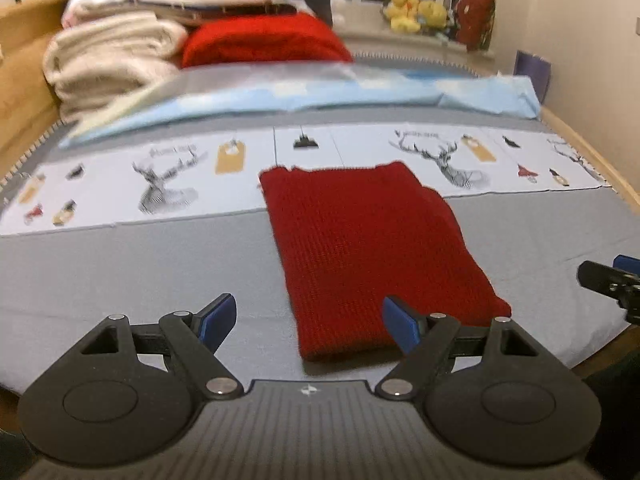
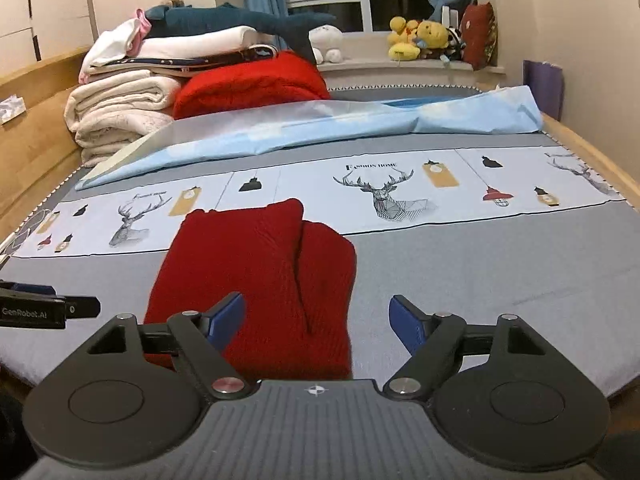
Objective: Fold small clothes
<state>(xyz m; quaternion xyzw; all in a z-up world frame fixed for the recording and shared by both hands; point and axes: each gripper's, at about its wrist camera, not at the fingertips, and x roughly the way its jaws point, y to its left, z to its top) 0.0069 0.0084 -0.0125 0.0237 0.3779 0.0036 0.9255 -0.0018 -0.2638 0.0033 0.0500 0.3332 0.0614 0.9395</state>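
Note:
A dark red knitted garment lies folded in a long rectangle on the grey bed sheet. In the right wrist view the garment shows a folded layer on top with a crease down its right part. My left gripper is open and empty, just before the garment's near edge. My right gripper is open and empty, above the garment's near right corner. The right gripper's tip shows at the right edge of the left wrist view, and the left gripper's tip at the left edge of the right wrist view.
A band of deer-print cloth crosses the bed behind the garment. A light blue sheet lies further back. Stacked folded blankets and a bright red blanket sit at the back left. Plush toys line the windowsill. Wooden bed frame at left.

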